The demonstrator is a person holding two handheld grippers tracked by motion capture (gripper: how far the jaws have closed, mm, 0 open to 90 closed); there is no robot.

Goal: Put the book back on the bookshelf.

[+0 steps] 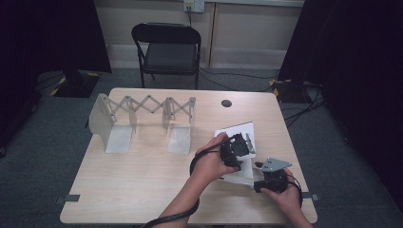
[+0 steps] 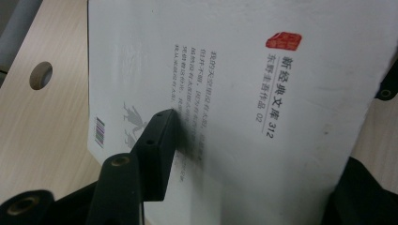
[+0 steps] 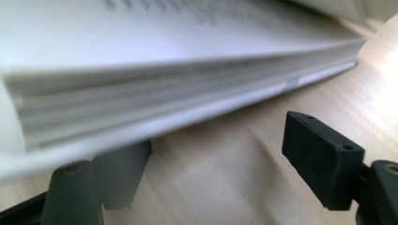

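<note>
While your left tongs (image 1: 236, 146) pinch the white book (image 2: 244, 93) at the counter's (image 1: 142, 175) lower right, your right tongs (image 3: 216, 159) stand spread by its page edge, so next close them on it.

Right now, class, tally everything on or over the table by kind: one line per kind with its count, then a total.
White book: 1
Expandable white rack: 1
Hand-held grippers: 2, the left gripper clamped on the book and the right gripper with jaws apart at the book's edge
Total: 4
</note>
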